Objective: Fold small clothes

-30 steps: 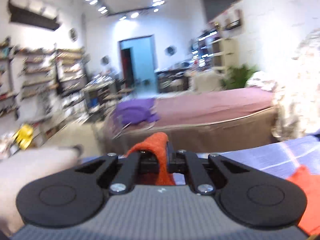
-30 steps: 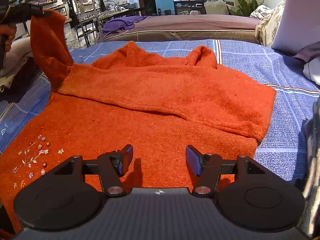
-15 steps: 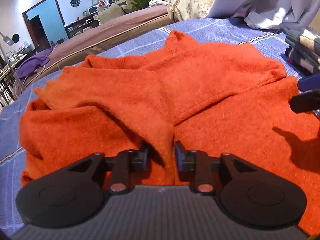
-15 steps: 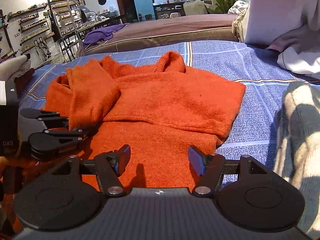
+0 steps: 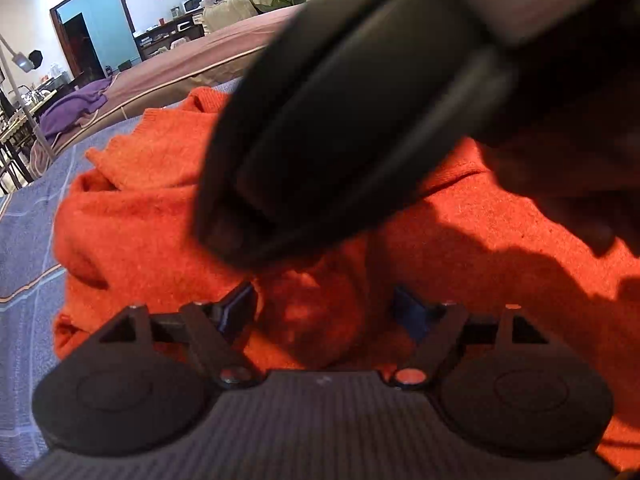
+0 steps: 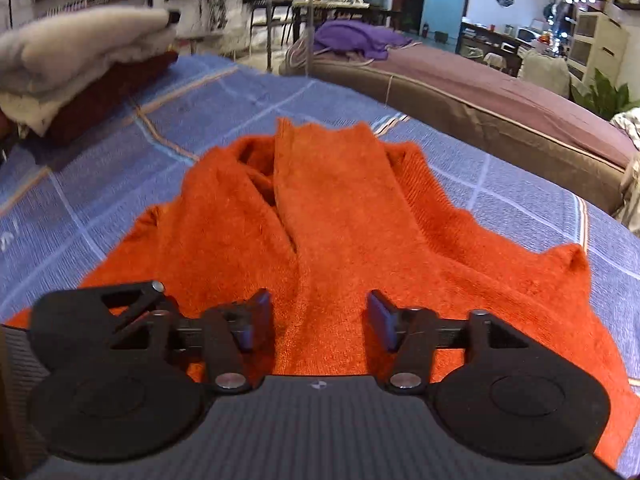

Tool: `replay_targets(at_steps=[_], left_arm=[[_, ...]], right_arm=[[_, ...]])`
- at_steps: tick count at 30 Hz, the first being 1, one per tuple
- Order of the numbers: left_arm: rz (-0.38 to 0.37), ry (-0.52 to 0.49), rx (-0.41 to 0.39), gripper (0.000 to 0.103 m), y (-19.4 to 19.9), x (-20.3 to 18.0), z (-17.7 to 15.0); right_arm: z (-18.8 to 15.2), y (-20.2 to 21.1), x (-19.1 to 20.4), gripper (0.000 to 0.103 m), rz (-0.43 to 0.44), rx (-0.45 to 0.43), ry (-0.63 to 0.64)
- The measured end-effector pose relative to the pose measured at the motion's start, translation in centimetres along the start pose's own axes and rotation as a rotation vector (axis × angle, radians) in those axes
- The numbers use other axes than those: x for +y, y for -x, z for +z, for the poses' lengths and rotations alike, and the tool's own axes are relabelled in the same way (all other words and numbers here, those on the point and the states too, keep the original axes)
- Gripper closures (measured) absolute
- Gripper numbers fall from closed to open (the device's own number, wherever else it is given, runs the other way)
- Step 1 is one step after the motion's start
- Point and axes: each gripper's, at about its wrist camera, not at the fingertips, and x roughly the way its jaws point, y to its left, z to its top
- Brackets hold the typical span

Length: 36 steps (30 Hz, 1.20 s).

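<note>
Right wrist: orange sweater (image 6: 340,232) on blue bedspread (image 6: 120,152).

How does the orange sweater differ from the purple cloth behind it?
The orange sweater lies close by on the blue checked bedspread, its sleeves folded inward; the purple cloth sits far back on the brown-covered bed. The sweater is spread mostly flat; the purple cloth is bunched in a heap. Both are soft fabric and neither is held.

My matt black plastic gripper (image 6: 318,318) over a fuzzy orange knit sweater (image 6: 340,216); at ten o'clock, woven blue bedspread (image 6: 100,184).
</note>
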Motion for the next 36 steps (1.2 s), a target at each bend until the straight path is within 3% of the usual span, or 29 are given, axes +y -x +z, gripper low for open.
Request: replay_targets(at_steps=[1, 2, 4, 8, 12, 16, 18, 22, 24, 26, 29, 31, 32, 33, 36], left_arm=[[-0.006, 0.01, -0.001, 0.023, 0.0, 0.3, -0.1], [-0.014, 0.022, 0.001, 0.021, -0.1, 0.5, -0.1], [-0.023, 0.033, 0.002, 0.02, -0.1, 0.8, -0.3], [-0.015, 0.021, 0.005, 0.015, -0.5, 0.8, 0.0], [-0.02, 0.044, 0.014, 0.012, -0.8, 1.0, 0.0], [-0.016, 0.042, 0.015, 0.012, -0.9, 1.0, 0.1], [-0.015, 0.041, 0.017, 0.012, -0.8, 1.1, 0.0], [-0.014, 0.04, 0.019, 0.01, -0.9, 1.0, 0.0], [-0.013, 0.04, 0.019, 0.01, -0.8, 0.9, 0.1], [-0.012, 0.04, 0.019, 0.01, -0.9, 0.9, 0.1], [-0.015, 0.039, 0.019, 0.01, -0.8, 0.8, 0.1], [-0.017, 0.038, 0.021, 0.01, -0.8, 0.9, 0.1], [-0.018, 0.038, 0.021, 0.01, -0.8, 0.9, 0.1], [-0.017, 0.039, 0.021, 0.01, -0.8, 0.9, 0.1], [-0.018, 0.037, 0.02, 0.009, -0.8, 0.9, 0.0]], right_arm=[[0.1, -0.4, -0.4, 0.09, -0.031, 0.008, -0.026], [0.0, 0.1, -1.2, 0.094, -0.073, -0.023, -0.07], [-0.8, 2.3, -3.1, 0.095, -0.076, -0.11, -0.16], [-4.1, 6.0, -6.4, 0.095, -0.123, -0.165, -0.305], [-9.6, 8.5, -8.6, 0.095, -0.173, -0.17, -0.497], [-14.4, 8.5, -9.5, 0.093, -0.187, -0.087, -0.663], [-14.5, 9.2, -8.4, 0.065, -0.207, -0.116, -0.596], [-10.7, 9.3, -5.6, 0.04, -0.155, -0.195, -0.299], [-8.0, 8.0, -3.9, 0.019, -0.093, -0.215, -0.093], [-5.8, 6.1, -2.0, 0.014, -0.02, -0.215, 0.094], [-3.5, 2.2, 0.1, 0.017, 0.003, -0.147, 0.257], [-2.7, 0.2, 0.6, 0.03, 0.014, -0.098, 0.278], [-2.5, -0.5, 0.6, 0.055, 0.017, -0.083, 0.271], [-2.4, -0.8, 0.6, 0.094, 0.001, -0.069, 0.253], [-2.5, 1.3, -1.1, 0.092, -0.074, -0.132, 0.093]])
